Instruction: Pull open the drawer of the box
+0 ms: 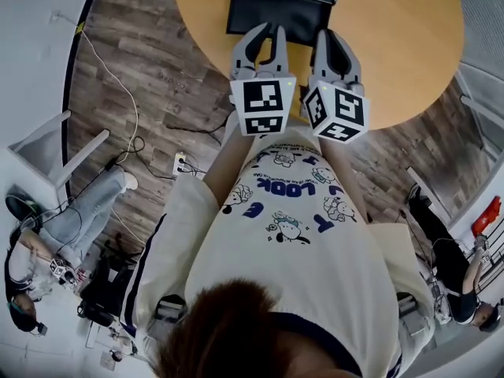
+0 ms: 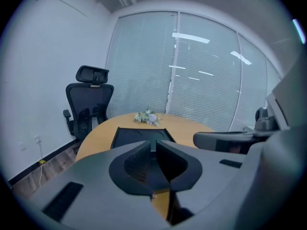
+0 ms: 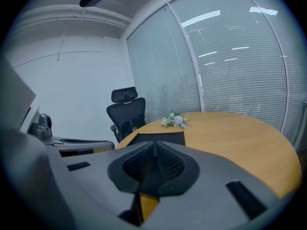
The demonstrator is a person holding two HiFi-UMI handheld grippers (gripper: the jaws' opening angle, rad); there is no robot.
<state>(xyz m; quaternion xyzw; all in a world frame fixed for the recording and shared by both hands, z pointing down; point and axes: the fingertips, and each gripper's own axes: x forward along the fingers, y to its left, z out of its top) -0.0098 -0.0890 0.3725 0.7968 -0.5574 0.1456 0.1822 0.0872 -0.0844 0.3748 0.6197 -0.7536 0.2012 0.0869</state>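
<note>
Hair point(image 1: 228, 329) and a printed cream shirt point(image 1: 291, 235) of the person lie nearest the head camera. Beyond them the left gripper point(image 1: 272, 31) and right gripper point(image 1: 331, 38) are held side by side over the near edge of the round wooden table point(image 1: 402, 46). Both pairs of jaws stand closed, tips together, with nothing between them, as each gripper view confirms. The task's black box point(image 1: 282, 6) sits on the table just ahead of the tips, untouched; its drawer front and any pull cannot be made out in any view. The step in hand is judged to be the approach, with the drawer not yet opened. To do it well, the working jaws should be parted before they reach the box, brought level with the drawer front, closed squarely on the pull or lip, and drawn straight back toward the body. Since the box stands free, the other gripper may need to steady its top so that the box does not slide with the drawer. Only the head view shows the gap between tips and box, the plank floor point(image 1: 150, 61) with its cables point(image 1: 135, 124), and people point(image 1: 87, 207) at both margins. Only the gripper views show the box's flat top, flowers point(image 2: 147, 117) behind it, an office chair point(image 2: 88, 107) and blinds point(image 2: 206, 71).
</note>
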